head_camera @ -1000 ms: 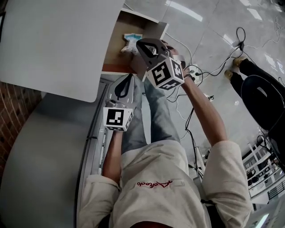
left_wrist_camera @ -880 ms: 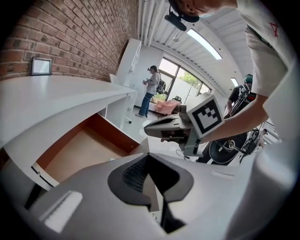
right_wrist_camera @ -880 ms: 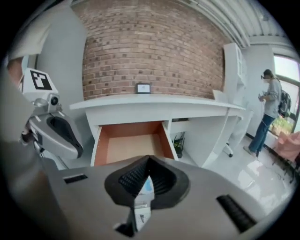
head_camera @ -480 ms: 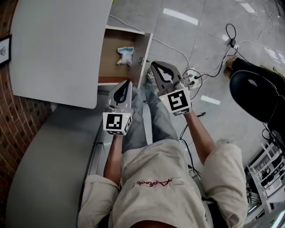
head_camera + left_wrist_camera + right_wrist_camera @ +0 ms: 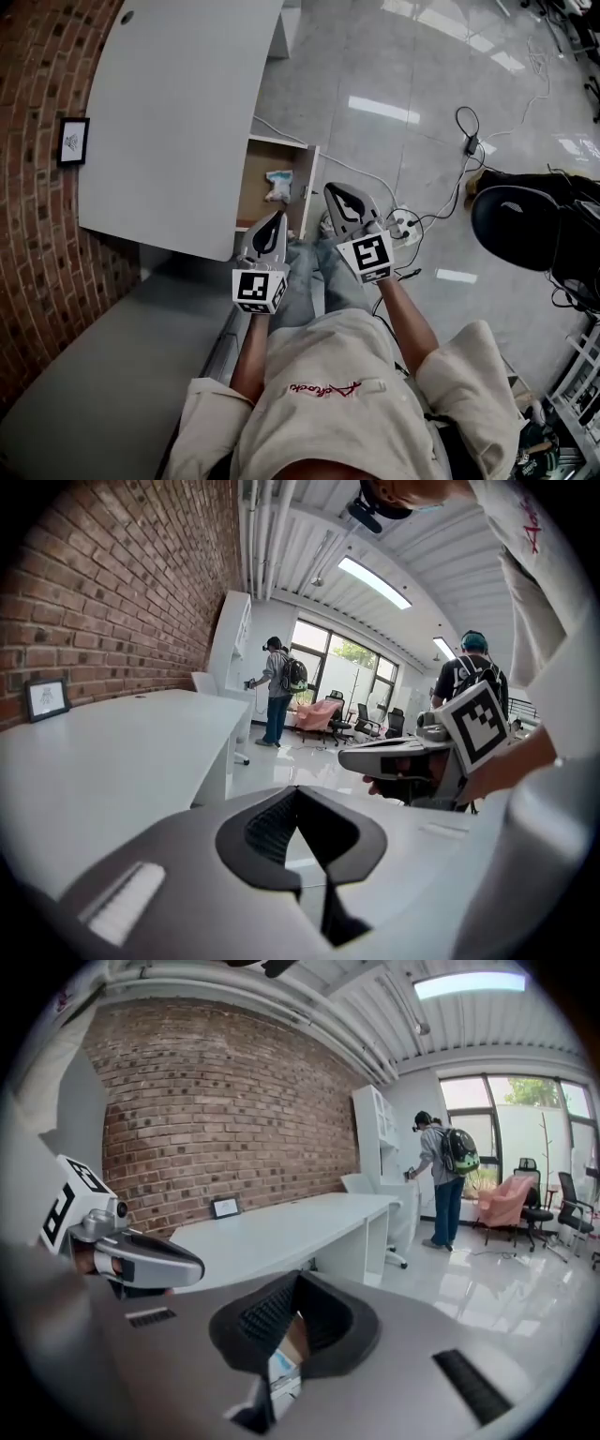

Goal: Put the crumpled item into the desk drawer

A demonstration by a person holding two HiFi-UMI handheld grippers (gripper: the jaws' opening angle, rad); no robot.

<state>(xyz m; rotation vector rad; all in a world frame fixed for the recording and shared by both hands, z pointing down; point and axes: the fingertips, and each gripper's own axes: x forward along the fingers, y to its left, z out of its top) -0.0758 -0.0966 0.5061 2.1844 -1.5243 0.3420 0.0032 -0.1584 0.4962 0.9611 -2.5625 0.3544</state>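
Note:
The crumpled white and blue item [image 5: 278, 186] lies inside the open wooden drawer [image 5: 255, 190] under the white desk [image 5: 178, 112]. My right gripper [image 5: 335, 190] hovers just right of the drawer front, clear of the item, jaws shut on nothing. Beside it, my left gripper [image 5: 277, 216] is also shut and empty, near the drawer's front corner. In the right gripper view a piece of the item [image 5: 283, 1369] and the drawer show through the hole between the jaws of the right gripper [image 5: 267, 1399]. The left gripper view shows the left gripper [image 5: 324, 894] pointing across the room.
A black office chair [image 5: 525, 225] stands at the right. A power strip [image 5: 405, 225] and cables lie on the tiled floor. A small picture frame [image 5: 71, 141] hangs on the brick wall. A person with a backpack [image 5: 445, 1171] stands far off by the windows.
Both grippers have drawn back from the drawer toward my body, the right one farthest. The head view has pulled up and away. The crumpled item stays lying in the drawer.

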